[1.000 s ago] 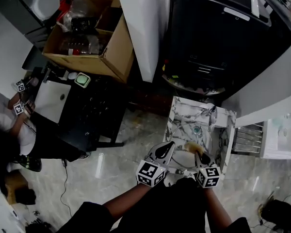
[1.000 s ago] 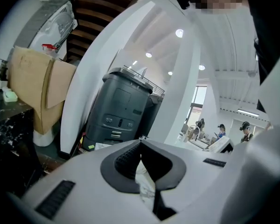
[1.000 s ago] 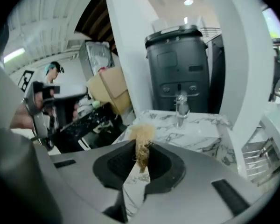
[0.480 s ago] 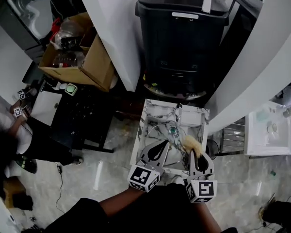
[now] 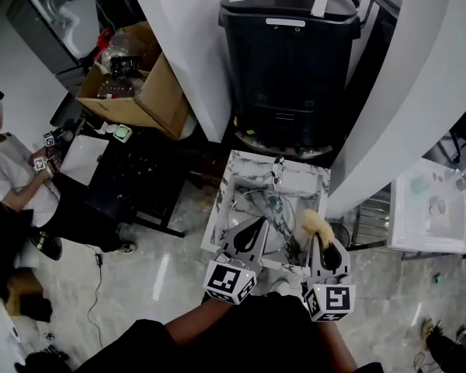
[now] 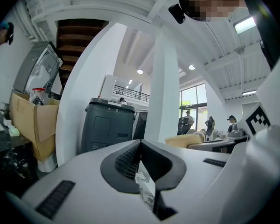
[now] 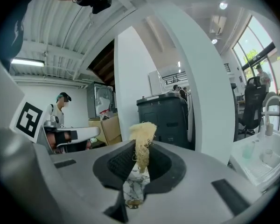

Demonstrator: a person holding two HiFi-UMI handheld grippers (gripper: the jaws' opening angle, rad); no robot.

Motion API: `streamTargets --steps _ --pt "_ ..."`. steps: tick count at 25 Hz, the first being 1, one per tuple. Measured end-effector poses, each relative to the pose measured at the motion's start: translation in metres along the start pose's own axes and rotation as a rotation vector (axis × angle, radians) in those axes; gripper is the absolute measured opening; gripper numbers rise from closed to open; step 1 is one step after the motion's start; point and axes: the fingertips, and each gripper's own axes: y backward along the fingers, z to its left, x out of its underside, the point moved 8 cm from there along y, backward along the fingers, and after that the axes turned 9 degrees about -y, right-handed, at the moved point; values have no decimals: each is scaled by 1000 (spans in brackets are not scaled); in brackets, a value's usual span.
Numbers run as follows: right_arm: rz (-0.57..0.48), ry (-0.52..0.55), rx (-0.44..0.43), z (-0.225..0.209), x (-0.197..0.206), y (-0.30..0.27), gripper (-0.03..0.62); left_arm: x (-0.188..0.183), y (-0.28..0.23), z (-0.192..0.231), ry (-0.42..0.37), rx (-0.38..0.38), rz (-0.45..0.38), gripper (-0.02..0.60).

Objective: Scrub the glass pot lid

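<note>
The left gripper hides the near rim of the glass pot lid.

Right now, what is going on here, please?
A person holds a gripper in each hand over a small marble-patterned basin. The right gripper is shut on a yellow fibrous scrubber, beside the glass pot lid in the basin. The left gripper has its jaws closed, apparently on the lid's near rim.

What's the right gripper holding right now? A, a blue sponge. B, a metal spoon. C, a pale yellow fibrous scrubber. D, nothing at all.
C: the right gripper is shut on a pale yellow fibrous scrubber, which sticks up from between its jaws.
</note>
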Motion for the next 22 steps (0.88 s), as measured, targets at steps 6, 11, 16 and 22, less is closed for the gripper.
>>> streamTargets --steps 6,11,16,22 --pt "-33 48 -2 14 -3 -3 61 7 13 5 -3 -21 31 15" --pt "-41 61 20 17 -4 -9 61 4 2 9 -24 0 19 15" --pt "-41 83 23 12 -7 -16 61 14 -4 5 -13 -7 28 15" --pt "-29 101 -32 18 -8 -27 61 7 -1 2 -23 -27 6 15"
